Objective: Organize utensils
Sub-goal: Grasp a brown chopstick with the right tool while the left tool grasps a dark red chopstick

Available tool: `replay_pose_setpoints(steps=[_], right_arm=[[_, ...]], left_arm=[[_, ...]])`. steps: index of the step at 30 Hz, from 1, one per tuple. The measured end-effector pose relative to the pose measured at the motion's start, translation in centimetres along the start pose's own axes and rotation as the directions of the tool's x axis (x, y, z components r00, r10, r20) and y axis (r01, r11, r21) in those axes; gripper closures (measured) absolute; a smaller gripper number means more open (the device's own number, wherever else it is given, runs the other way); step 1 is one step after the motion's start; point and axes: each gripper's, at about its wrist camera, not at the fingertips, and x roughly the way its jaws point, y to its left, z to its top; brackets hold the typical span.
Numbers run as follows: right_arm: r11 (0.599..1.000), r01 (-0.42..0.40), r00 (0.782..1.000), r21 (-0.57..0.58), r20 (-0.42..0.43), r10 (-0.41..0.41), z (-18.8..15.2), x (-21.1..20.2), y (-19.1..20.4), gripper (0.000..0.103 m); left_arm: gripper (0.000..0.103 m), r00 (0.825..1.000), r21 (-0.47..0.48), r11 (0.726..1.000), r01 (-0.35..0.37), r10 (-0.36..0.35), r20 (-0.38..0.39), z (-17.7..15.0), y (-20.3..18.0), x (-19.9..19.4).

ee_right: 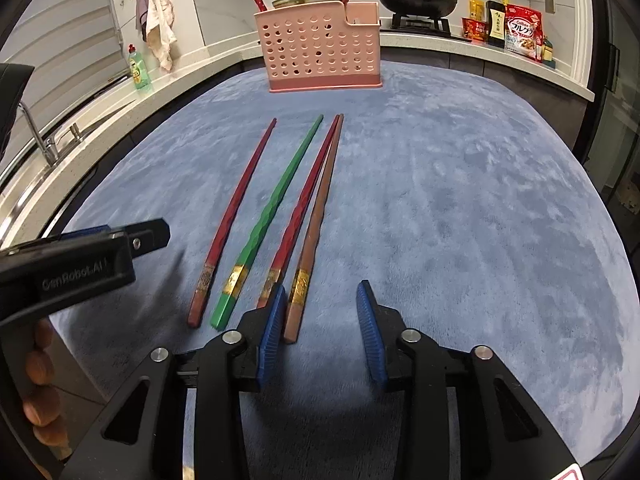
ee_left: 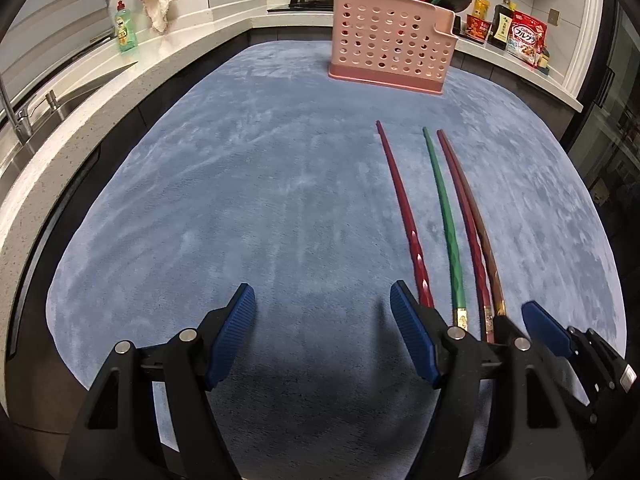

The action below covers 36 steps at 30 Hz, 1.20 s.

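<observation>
Four chopsticks lie side by side on the blue mat (ee_right: 440,200), tips toward the pink holder (ee_right: 322,50): a red chopstick (ee_right: 236,216), a green chopstick (ee_right: 276,208), a second red one (ee_right: 308,192), then a brown chopstick (ee_right: 316,220). The right gripper (ee_right: 322,320) stands narrowly open, the brown chopstick's end between its pads, unpressed. The left gripper (ee_left: 322,336) gapes wide over bare mat. Kitchen counters surround them.
</observation>
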Motion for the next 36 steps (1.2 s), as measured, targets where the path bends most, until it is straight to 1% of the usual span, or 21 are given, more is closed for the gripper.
replay_pose_setpoints(steps=[1, 2, 3, 5, 8, 15, 22, 29, 33, 36], right_arm=[[1.000, 0.002, 1.000, 0.003, 0.002, -0.002, 0.1, 0.1, -0.1, 0.079], [1.000, 0.009, 1.000, 0.007, 0.002, -0.009, 0.1, 0.2, -0.2, 0.086], [1.000, 0.009, 1.000, 0.011, 0.001, -0.009, 0.1, 0.2, -0.4, 0.090], [1.000, 0.004, 1.000, 0.025, -0.002, -0.004, 0.2, 0.1, -1.0, 0.096], [0.999, -0.001, 1.000, 0.049, -0.005, 0.001, 0.1, -0.2, -1.7, 0.096], [0.997, -0.002, 1.000, 0.078, -0.011, 0.003, -0.6, -1.0, -2.4, 0.096], [0.996, -0.007, 1.000, 0.087, -0.011, 0.009, -1.0, -1.4, -2.7, 0.096], [0.995, -0.011, 1.000, 0.094, -0.014, 0.012, -1.1, -1.5, -2.7, 0.096], [0.996, -0.010, 1.000, 0.093, -0.016, 0.012, -1.1, -1.5, -2.8, 0.096], [0.996, -0.011, 1.000, 0.094, -0.015, 0.012, -1.1, -1.5, -2.8, 0.096]], left_arm=[[0.036, 1.000, 0.001, 1.000, 0.001, -0.001, 0.000, 0.0, -0.1, 0.0], [0.036, 1.000, 0.002, 1.000, 0.003, -0.003, 0.000, 0.0, -0.1, 0.0], [0.036, 1.000, 0.003, 1.000, 0.004, -0.004, 0.000, 0.0, -0.2, -0.1], [0.035, 1.000, 0.003, 1.000, 0.010, -0.010, 0.000, 0.0, -0.3, -0.2], [0.032, 1.000, 0.005, 1.000, 0.020, -0.020, 0.005, -0.1, -0.6, -0.5], [0.032, 0.999, 0.036, 0.998, 0.049, -0.049, -0.003, -0.7, -2.0, -0.5], [0.032, 0.998, 0.050, 0.997, 0.055, -0.055, -0.020, -1.2, -2.7, -0.1], [0.032, 0.997, 0.035, 0.998, 0.053, -0.051, -0.058, -1.7, -2.6, 1.1], [0.031, 0.998, 0.042, 0.998, 0.047, -0.045, -0.050, -1.9, -2.7, 1.1], [0.033, 0.999, 0.056, 0.998, 0.029, -0.026, -0.046, -2.1, -2.9, 1.3]])
